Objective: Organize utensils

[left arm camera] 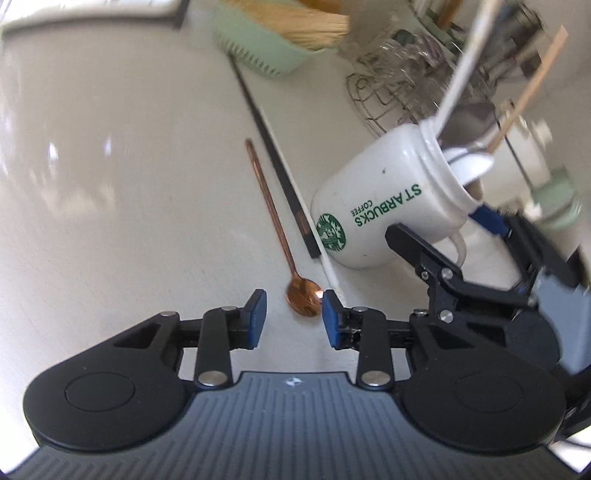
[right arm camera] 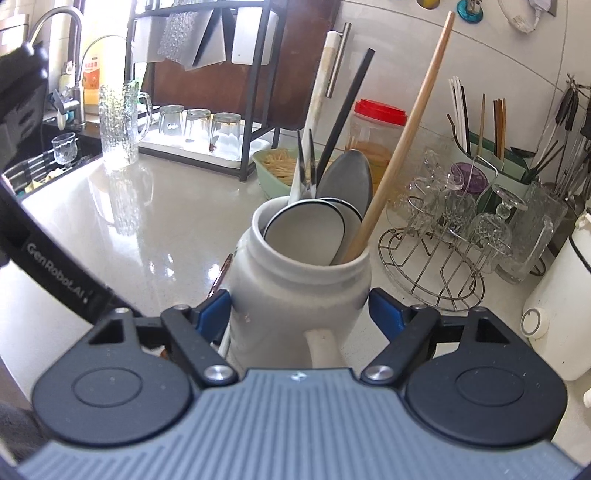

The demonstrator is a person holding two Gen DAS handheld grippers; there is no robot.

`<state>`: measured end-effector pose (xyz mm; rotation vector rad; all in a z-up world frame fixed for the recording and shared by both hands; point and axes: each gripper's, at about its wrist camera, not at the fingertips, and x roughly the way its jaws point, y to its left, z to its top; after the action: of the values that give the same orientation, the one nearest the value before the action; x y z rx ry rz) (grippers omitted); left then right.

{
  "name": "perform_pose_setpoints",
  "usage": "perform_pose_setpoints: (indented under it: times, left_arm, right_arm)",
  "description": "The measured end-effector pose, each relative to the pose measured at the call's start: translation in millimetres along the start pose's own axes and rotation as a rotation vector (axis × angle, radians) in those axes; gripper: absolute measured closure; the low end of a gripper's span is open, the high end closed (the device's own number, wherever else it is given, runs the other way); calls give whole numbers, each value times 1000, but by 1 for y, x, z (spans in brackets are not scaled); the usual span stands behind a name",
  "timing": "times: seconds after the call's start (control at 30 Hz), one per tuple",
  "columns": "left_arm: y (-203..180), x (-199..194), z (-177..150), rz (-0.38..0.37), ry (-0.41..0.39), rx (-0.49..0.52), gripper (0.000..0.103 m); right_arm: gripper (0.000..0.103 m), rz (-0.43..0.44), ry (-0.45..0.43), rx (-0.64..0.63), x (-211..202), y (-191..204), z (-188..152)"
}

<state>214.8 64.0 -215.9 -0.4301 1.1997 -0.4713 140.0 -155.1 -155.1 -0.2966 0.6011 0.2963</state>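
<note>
Left gripper (left arm camera: 293, 319) released, spoon (left arm camera: 303, 295) just ahead, unseen from right; right gripper (right arm camera: 299, 306) grasping mug (right arm camera: 295, 295), glass rack (right arm camera: 443, 236) beyond.

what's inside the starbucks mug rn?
Standing in the Starbucks mug: white spoons, a grey spoon, a wooden stick, a black chopstick. Their lower ends are hidden by the mug wall.

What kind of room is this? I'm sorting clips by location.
Most likely a home kitchen counter: a sink faucet at the far left, drinking glasses drying upside down on a rack, and a mug packed with spoons and chopsticks.
</note>
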Motion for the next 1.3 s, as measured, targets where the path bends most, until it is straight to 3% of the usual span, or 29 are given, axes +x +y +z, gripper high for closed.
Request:
perform_pose_setpoints:
  times: [0.17, 0.3, 0.5, 0.87, 1.17, 1.3]
  left_arm:
    - [17, 5, -2, -90, 23, -202, 65]
    - [36, 10, -5, -149, 47, -434, 66]
    - [50, 20, -8, -179, 88, -714, 66]
    - [38, 20, -8, -83, 88, -784, 68]
    - [29, 19, -13, 4, 28, -803, 95]
    - [24, 18, -11, 29, -2, -780, 100]
  right_arm:
    - [23, 0, -3, 23, -1, 0, -2]
    - [23, 0, -6, 21, -2, 0, -3]
    - [23, 1, -22, 24, -5, -2, -4]
    - [23, 8, -32, 24, -5, -2, -3]
    - [21, 12, -38, 24, -4, -3, -3]
    - [22, 15, -38, 26, -5, -4, -4]
